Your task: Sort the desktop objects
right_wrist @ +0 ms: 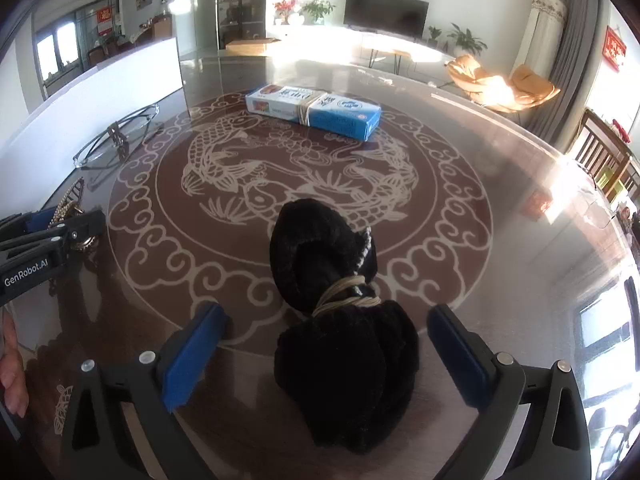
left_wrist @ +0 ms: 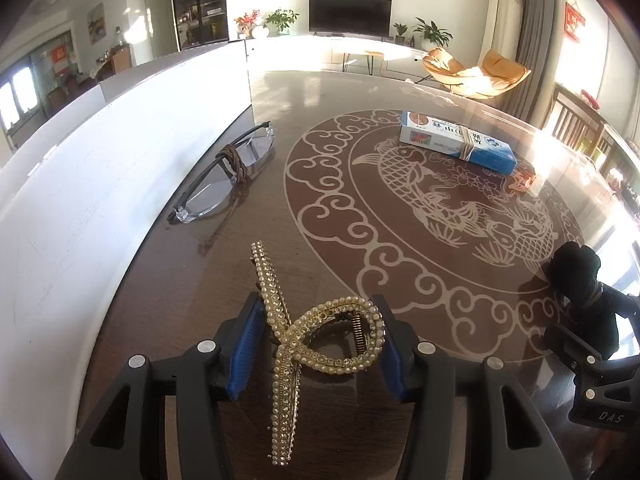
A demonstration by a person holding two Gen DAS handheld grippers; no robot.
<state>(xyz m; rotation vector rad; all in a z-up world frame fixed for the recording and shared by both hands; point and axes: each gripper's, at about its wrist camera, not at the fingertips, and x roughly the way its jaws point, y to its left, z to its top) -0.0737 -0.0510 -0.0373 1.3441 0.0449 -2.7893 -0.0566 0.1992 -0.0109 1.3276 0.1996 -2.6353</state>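
Observation:
A gold pearl hair claw (left_wrist: 320,340) lies between the blue pads of my left gripper (left_wrist: 316,344); the pads touch its looped sides, so the gripper is shut on it, low over the table. My right gripper (right_wrist: 326,354) is open around a black fuzzy bundle tied with twine (right_wrist: 340,312), with gaps on both sides. Rimless glasses bound with a brown cord (left_wrist: 228,172) lie to the left. A blue and white box bound with twine (left_wrist: 456,142) lies farther back; it also shows in the right wrist view (right_wrist: 316,110).
The brown glass tabletop with a white fish pattern (left_wrist: 400,208) holds everything. A white board (left_wrist: 100,168) stands along the table's left edge. The right gripper and black bundle (left_wrist: 580,288) show at the right of the left wrist view. Wooden chairs (right_wrist: 604,152) stand at the right.

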